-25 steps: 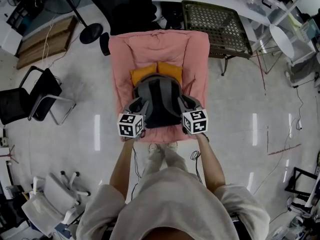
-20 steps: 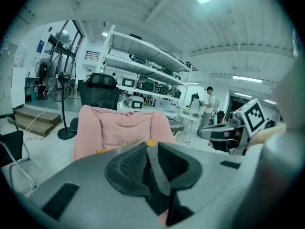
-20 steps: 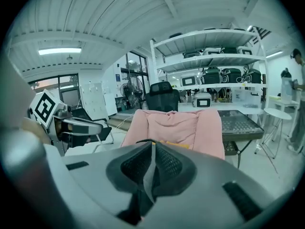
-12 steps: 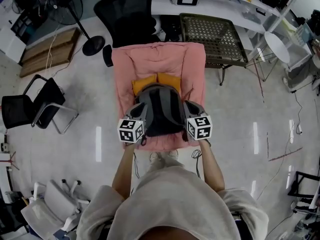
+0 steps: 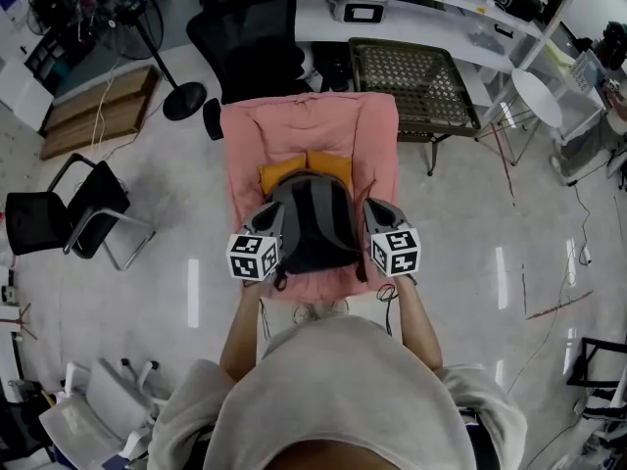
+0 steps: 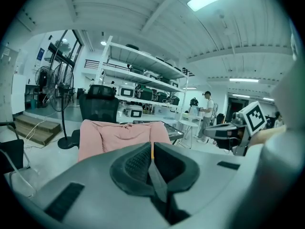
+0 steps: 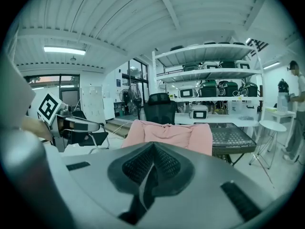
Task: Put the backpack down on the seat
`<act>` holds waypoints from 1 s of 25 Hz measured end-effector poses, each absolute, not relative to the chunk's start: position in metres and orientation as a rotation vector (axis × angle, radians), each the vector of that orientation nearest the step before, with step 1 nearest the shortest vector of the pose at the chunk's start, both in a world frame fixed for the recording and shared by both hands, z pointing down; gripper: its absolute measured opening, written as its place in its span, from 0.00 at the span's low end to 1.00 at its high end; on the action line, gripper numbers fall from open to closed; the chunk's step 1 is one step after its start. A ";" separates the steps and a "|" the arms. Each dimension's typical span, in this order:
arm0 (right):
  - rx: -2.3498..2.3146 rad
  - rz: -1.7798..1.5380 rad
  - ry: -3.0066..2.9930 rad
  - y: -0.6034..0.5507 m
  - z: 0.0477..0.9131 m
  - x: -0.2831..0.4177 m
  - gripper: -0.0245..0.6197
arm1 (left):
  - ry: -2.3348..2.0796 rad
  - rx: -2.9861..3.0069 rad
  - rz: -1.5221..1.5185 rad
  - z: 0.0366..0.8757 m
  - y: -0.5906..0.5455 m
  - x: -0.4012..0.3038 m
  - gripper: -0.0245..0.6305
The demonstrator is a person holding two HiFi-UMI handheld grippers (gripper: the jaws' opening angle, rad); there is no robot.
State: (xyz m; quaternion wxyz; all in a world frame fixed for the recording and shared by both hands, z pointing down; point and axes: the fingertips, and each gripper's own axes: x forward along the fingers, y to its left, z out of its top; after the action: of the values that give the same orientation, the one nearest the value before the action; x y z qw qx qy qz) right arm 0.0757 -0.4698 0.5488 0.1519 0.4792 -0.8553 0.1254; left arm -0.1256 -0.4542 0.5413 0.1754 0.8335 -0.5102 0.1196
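A grey and black backpack [image 5: 312,218] hangs over the front of the pink padded seat [image 5: 309,125], in front of two orange cushions [image 5: 284,171]. My left gripper [image 5: 277,211] is at the pack's left side and my right gripper [image 5: 370,207] at its right side. In the left gripper view the jaws [image 6: 151,149] have just been closing and stand shut on a thin grey strap [image 6: 157,181]. The right gripper view shows its jaws [image 7: 151,151] shut on a pale strap [image 7: 144,185]. The pack's underside is hidden.
Behind the seat stand a black office chair [image 5: 245,27] and a mesh-topped metal table [image 5: 411,71]. A black folding chair [image 5: 64,209] is at the left, with a fan stand [image 5: 181,96] behind it. A round white side table [image 5: 537,96] is at the right.
Both grippers have risen with the backpack between them and now look larger and nearer. The pack sits lower in the picture, over the seat's front edge.
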 end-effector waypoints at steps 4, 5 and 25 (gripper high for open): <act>1.378 0.316 -2.472 -0.471 0.537 0.081 0.04 | -1.458 2.386 0.332 0.532 -0.459 -0.127 0.07; 1.381 0.306 -2.473 -0.472 0.536 0.082 0.04 | -1.462 2.391 0.332 0.531 -0.460 -0.127 0.07; 1.408 0.324 -2.449 -0.473 0.544 0.093 0.04 | -1.475 2.384 0.328 0.534 -0.465 -0.123 0.07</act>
State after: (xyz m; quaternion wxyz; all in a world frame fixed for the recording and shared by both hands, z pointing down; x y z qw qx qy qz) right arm 0.0934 -0.4729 0.5438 0.1484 0.4896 -0.8518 0.1126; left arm -0.1229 -0.4654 0.5341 0.1589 0.8339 -0.5159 0.1148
